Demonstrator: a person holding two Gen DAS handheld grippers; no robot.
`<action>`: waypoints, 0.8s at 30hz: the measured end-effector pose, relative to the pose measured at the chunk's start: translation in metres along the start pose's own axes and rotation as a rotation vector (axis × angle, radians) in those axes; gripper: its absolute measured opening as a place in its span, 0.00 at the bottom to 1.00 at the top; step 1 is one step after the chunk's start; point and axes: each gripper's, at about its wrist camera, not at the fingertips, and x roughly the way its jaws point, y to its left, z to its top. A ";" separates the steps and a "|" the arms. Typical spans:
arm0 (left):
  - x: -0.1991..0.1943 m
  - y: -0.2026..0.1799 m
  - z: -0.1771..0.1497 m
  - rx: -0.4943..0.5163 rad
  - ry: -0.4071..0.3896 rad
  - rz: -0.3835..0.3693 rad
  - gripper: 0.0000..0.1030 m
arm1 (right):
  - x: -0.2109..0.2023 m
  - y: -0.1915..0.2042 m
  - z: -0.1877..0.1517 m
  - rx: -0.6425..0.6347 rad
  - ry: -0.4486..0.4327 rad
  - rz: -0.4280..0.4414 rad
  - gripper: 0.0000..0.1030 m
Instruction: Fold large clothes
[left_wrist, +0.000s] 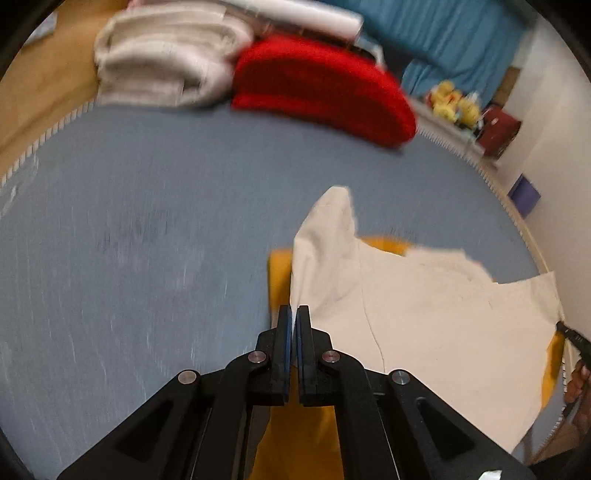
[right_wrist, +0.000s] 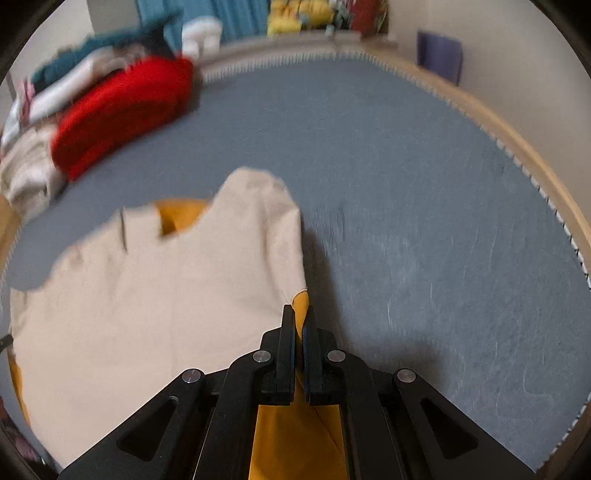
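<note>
A large garment, cream on one side and mustard yellow on the other (left_wrist: 424, 306), lies on the grey-blue mat (left_wrist: 147, 240). My left gripper (left_wrist: 294, 314) is shut on its left edge, the cloth pinched between the pads. In the right wrist view the same garment (right_wrist: 155, 295) spreads to the left, a sleeve pointing away. My right gripper (right_wrist: 299, 321) is shut on its right edge, where the yellow side (right_wrist: 301, 301) shows. Both views are motion-blurred.
A folded red garment (left_wrist: 321, 88) and a pile of white cloth (left_wrist: 166, 66) lie at the mat's far edge; they show in the right view too (right_wrist: 122, 110). Yellow plush toys (left_wrist: 454, 99) sit on a ledge. A wall (left_wrist: 554, 166) stands to the right.
</note>
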 end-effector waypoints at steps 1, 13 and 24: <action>0.003 0.000 0.003 -0.001 -0.010 0.011 0.01 | -0.006 -0.001 0.004 0.001 -0.039 -0.002 0.02; 0.109 0.009 -0.003 -0.006 0.190 0.113 0.01 | 0.107 0.030 0.009 -0.105 0.118 -0.142 0.02; 0.129 0.033 0.002 -0.128 0.213 0.135 0.00 | 0.143 0.031 0.007 -0.073 0.177 -0.191 0.03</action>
